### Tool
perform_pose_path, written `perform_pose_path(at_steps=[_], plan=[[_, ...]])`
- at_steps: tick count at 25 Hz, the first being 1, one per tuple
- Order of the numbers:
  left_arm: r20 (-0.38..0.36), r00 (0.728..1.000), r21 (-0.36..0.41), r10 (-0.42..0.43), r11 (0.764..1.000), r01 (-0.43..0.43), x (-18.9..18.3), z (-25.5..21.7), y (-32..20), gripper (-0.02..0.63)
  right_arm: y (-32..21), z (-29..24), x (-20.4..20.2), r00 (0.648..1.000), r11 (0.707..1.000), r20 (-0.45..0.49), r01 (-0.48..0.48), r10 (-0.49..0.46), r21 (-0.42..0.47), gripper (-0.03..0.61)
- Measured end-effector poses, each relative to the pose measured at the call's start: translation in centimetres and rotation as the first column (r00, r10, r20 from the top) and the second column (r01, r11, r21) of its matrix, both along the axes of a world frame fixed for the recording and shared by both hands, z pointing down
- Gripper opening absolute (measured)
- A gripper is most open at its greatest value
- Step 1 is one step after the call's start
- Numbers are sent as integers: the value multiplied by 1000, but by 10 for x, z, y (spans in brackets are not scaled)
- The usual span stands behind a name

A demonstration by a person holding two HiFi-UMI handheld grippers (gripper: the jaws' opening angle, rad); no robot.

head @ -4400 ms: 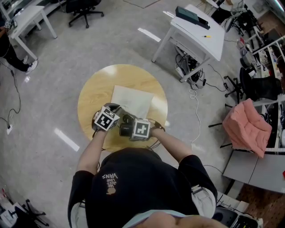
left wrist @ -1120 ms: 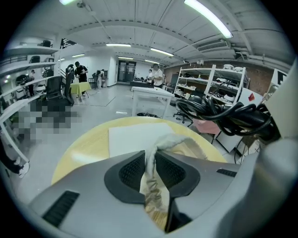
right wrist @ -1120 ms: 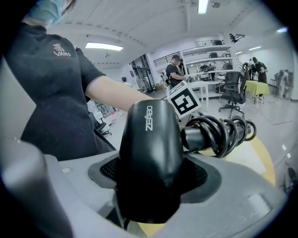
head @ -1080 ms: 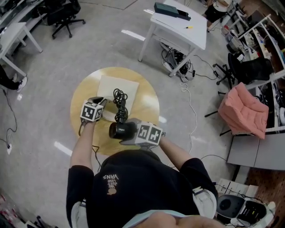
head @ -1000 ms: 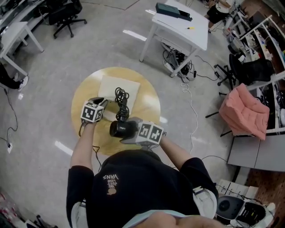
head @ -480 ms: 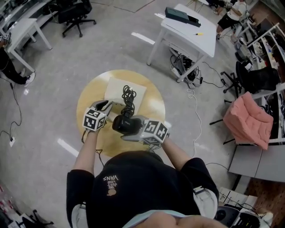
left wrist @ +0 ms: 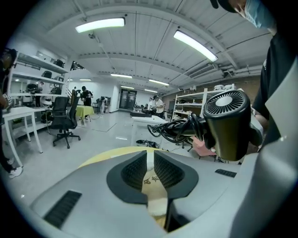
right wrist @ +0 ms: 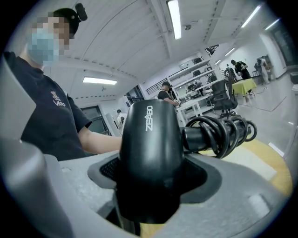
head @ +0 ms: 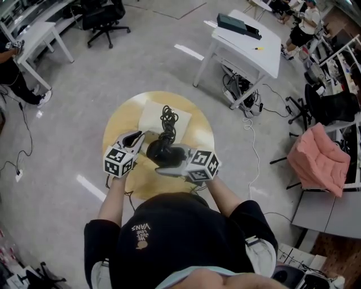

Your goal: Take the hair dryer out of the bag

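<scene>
A black hair dryer [head: 169, 153] hangs above the round wooden table [head: 197, 127], with my right gripper [head: 168, 165] shut on its barrel [right wrist: 149, 144]. Its coiled black cord [head: 168, 117] hangs over the flat white bag [head: 151, 115], and the coil [right wrist: 223, 130] shows beside the barrel. My left gripper [head: 137, 137] is left of the dryer, above the bag's near edge. Its jaws [left wrist: 150, 160] are closing, with a narrow gap and nothing pressed between them. The printed bag cloth [left wrist: 151, 181] shows through the gap. From the left, the dryer's rear grille [left wrist: 227, 104] faces me.
A white desk [head: 248, 39] stands beyond the table to the right, with cables [head: 248, 121] on the floor beneath it. An office chair [head: 101, 14] is far left. A pink cloth [head: 318, 158] lies over a seat at the right. People stand far back in the room.
The dryer, low at the bag's mouth several seconds ago, is now out and higher, its cord trailing over the bag. Both grippers have risen over the last second.
</scene>
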State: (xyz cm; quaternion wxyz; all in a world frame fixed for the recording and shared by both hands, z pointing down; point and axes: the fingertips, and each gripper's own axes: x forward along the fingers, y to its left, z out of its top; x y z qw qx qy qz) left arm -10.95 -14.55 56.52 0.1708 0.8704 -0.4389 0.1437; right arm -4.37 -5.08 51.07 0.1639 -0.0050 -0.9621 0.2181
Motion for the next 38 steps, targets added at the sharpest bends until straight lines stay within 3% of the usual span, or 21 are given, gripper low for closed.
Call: perform_pose_path(at_steps=[15,25,38], plan=[[-103,994,104,-23,994,34,-6,-50,46,12,-13,-41,8,977,992,175,-112,119,-50,351],[-157,986,113,-51,991,69,-11,-63,76,11,-7,-42,6,968,986,197,-145,158,-83,351],[-148,987,136,-60,988,80,-20,-64,115,11,21,-28,0,962,980,206,-159,182,-121,351]])
